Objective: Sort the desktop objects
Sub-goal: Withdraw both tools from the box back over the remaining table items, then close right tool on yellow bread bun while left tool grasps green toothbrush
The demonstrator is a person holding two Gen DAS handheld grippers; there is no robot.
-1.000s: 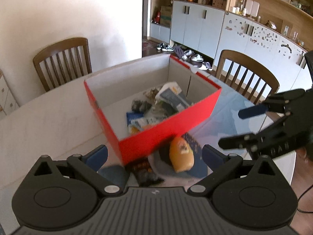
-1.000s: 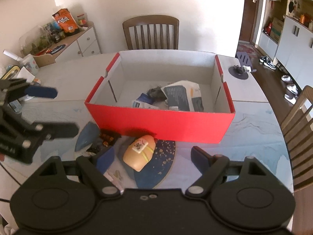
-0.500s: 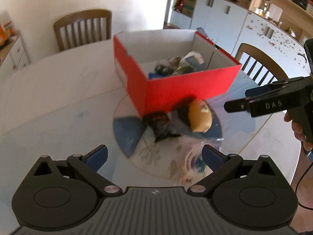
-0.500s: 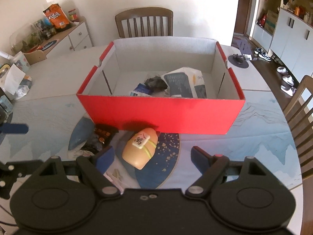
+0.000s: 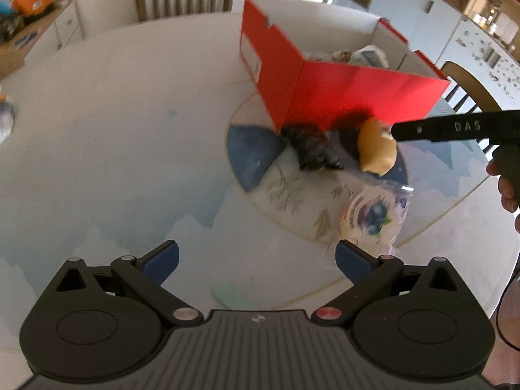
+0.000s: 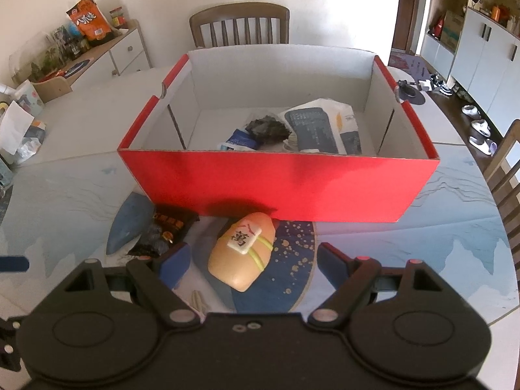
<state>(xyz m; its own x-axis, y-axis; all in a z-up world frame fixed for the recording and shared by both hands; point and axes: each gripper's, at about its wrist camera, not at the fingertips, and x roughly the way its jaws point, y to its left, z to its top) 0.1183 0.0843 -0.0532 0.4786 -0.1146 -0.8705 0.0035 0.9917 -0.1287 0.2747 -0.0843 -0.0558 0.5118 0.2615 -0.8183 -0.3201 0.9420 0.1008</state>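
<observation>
An orange bread-shaped toy (image 6: pixel 243 253) with a mahjong tile on top lies on the table in front of a red cardboard box (image 6: pixel 286 178); it also shows in the left wrist view (image 5: pixel 377 149). My right gripper (image 6: pixel 253 261) is open, its fingers on either side of the toy, not touching it. A dark snack packet (image 6: pixel 165 232) lies left of the toy. The box (image 5: pixel 341 97) holds several packets. My left gripper (image 5: pixel 256 260) is open and empty, low over the table, well back from the objects. A clear bag with a blueberry print (image 5: pixel 377 217) lies near its right finger.
Wooden chairs (image 6: pixel 240 22) stand behind the round table and at the right (image 6: pixel 507 162). A sideboard with snack bags (image 6: pixel 87 19) is at the far left. Papers and bags (image 6: pixel 19 130) lie at the table's left edge.
My left gripper has pulled back and swung left, away from the box. My right gripper has moved forward and lower, so the orange toy now sits between its open fingers.
</observation>
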